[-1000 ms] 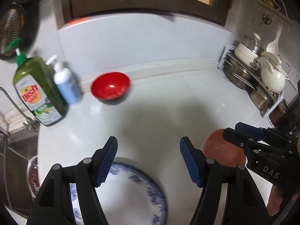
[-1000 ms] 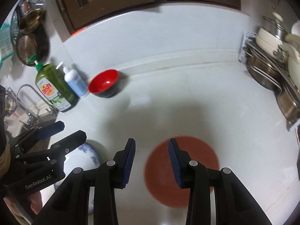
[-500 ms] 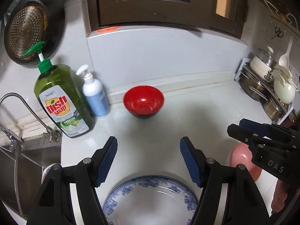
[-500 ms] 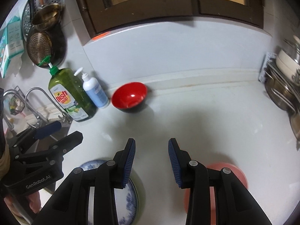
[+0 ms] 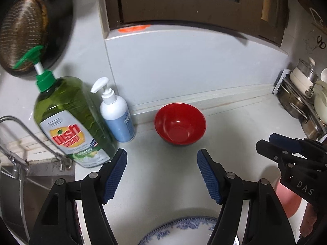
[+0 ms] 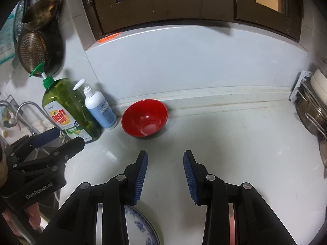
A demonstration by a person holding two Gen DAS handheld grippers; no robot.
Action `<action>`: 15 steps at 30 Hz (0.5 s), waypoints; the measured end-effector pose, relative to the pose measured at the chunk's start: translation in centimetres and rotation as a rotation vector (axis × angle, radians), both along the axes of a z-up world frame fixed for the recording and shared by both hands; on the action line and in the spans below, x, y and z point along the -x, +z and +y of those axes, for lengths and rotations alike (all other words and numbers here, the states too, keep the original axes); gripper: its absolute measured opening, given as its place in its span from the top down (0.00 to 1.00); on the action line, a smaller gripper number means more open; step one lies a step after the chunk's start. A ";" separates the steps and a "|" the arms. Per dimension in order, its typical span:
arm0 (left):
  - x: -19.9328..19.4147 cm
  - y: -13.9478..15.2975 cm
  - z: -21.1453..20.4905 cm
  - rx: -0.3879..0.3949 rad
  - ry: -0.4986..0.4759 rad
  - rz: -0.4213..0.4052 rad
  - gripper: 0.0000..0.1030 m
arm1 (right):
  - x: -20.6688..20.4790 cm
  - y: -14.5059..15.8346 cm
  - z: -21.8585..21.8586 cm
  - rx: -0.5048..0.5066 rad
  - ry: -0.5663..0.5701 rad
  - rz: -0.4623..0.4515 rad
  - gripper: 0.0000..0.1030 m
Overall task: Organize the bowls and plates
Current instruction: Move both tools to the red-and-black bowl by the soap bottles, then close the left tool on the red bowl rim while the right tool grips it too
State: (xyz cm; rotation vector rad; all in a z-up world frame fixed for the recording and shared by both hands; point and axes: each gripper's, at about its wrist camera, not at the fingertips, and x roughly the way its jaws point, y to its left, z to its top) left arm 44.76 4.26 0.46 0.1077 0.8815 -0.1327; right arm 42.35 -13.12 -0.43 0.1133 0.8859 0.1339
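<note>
Shift: red bowl (image 5: 180, 124) now centred ahead of left gripper (image 5: 161, 176);
Jaws: both held wide, empty;
Handling: judged light, slippery; rim grip advised

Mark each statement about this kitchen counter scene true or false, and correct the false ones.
1. The round red bowl stands upright on the white counter. True.
2. The left gripper is shut on the red bowl. False: its jaws are open and hold nothing; the bowl sits beyond them.
3. The white pump bottle with the blue label stands between the green dish soap bottle and the red bowl. True.
4. The blue-patterned white plate is stacked inside the red bowl. False: it lies apart, near the bottom edge of the view.
5. The right gripper is open. True.
</note>
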 end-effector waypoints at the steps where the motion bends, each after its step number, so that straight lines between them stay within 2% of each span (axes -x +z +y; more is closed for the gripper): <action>1: -0.6 -0.2 0.0 -0.004 0.004 0.004 0.31 | -0.5 -0.2 0.1 -0.001 -0.001 0.007 0.63; 4: -2.3 -1.0 -0.1 -0.009 0.006 0.017 0.31 | -2.6 -1.0 0.2 -0.019 -0.003 0.052 0.63; 15: -7.9 -4.3 0.4 -0.020 0.024 0.063 0.32 | -8.4 -3.5 0.3 -0.028 -0.020 0.121 0.63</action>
